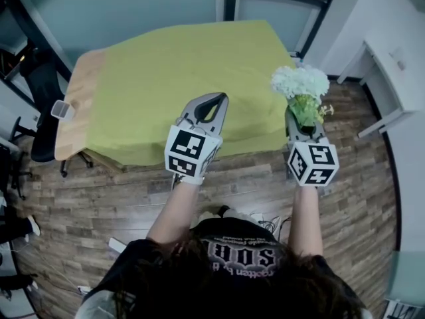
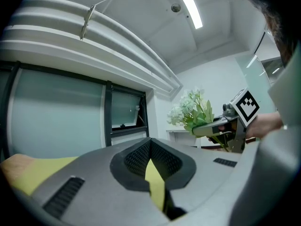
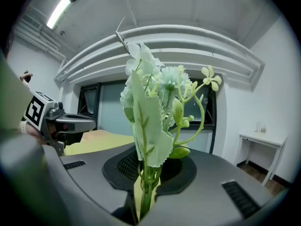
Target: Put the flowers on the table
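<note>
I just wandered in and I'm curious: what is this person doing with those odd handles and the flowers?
A person stands at a table covered with a green cloth, with a hand-held gripper in each hand. The right gripper is clamped on the stems of a bunch of white flowers and holds them upright in the air. The left gripper is closed and empty. The flowers are not yet on the table.

We've got a wood-plank floor [image 1: 99, 198] here; a bench [image 1: 74, 105] mostly under a yellow-green cloth [image 1: 186, 78]; black office chair [image 1: 41, 137] at its bare wooden end; small white side table [image 1: 392, 78] by the white wall [image 3: 278, 88]; dark-framed windows [image 2: 124, 114]; one strip light [image 2: 188, 6] on a ribbed white ceiling [image 2: 141, 36].
</note>
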